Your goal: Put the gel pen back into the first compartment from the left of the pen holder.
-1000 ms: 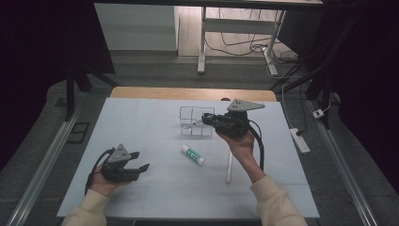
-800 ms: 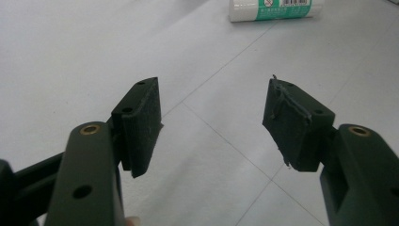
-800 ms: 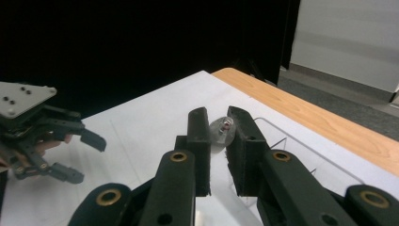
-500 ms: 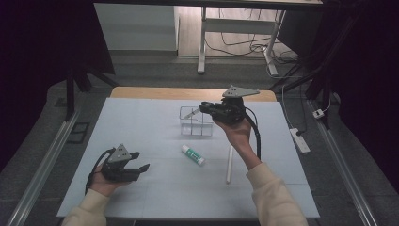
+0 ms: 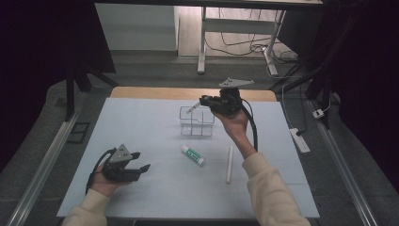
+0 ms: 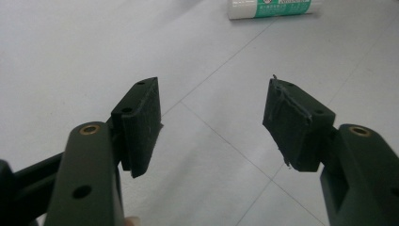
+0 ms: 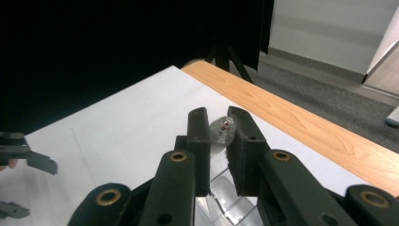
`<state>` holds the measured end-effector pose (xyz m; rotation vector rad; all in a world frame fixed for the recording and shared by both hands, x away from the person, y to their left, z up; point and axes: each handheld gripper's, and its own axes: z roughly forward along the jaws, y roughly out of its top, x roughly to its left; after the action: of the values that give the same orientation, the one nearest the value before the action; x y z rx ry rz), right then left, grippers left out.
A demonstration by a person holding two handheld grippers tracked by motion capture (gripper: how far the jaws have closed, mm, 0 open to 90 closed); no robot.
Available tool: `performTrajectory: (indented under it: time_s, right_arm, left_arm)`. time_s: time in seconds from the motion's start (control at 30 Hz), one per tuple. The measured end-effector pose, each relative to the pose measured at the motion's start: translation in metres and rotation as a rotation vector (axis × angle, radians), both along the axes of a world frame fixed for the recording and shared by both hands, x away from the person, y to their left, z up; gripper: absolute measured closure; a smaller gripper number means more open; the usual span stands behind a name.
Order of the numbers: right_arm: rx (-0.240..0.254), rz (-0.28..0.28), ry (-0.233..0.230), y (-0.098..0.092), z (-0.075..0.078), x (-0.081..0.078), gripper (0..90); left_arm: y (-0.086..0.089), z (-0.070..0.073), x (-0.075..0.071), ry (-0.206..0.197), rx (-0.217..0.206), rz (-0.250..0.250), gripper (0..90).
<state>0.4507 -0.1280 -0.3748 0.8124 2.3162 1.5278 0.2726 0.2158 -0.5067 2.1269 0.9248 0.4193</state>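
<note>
My right gripper [image 5: 204, 101] is held up over the clear compartment box [image 5: 196, 123] at the back middle of the white mat. It is shut on a slim, pale pen [image 5: 192, 109] whose tip slants down to the left over the box. In the right gripper view the jaws [image 7: 217, 121] pinch the pen's rounded end [image 7: 223, 130], with the box [image 7: 226, 200] below them. My left gripper [image 5: 142, 161] rests near the front left, open, with nothing between its pads [image 6: 141, 120]. A white glue stick [image 5: 194, 155] with a green label lies mid-table, and it appears ahead of the left jaws [image 6: 270, 7].
A long white stick [image 5: 229, 163] lies on the mat right of the glue stick. The wooden table edge [image 5: 188, 92] runs behind the mat. A power strip [image 5: 299, 140] sits on the floor at the right. The right gripper view catches the left gripper [image 7: 28, 157] far off.
The right hand has lifted and carried the pen away from the person, from beside the box to over it. The left gripper has stayed put.
</note>
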Motion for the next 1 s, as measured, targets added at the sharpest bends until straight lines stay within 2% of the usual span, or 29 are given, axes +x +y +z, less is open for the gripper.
performTrajectory:
  time_s: [0.13,0.47,0.93,0.97,1.0]
  right_arm:
    - [-0.032,-0.009,0.016,0.005,-0.004,0.007,79.1]
    - [-0.062,-0.011,0.052,0.014,-0.016,0.017,79.0]
    - [-0.072,0.012,0.058,0.021,-0.024,0.021,78.4]
    - [-0.070,0.016,0.057,0.022,-0.025,0.021,77.0]
    - [-0.063,0.018,0.055,0.022,-0.025,0.021,71.5]
  left_arm:
    - [0.000,0.000,0.000,-0.001,0.004,0.000,37.4]
    - [-0.001,-0.001,0.000,-0.003,0.009,-0.002,37.4]
    - [-0.002,-0.001,0.001,-0.002,0.014,-0.003,37.5]
    - [-0.002,-0.001,0.001,-0.001,0.015,-0.003,37.4]
    - [-0.001,-0.002,0.001,0.000,0.015,-0.002,37.4]
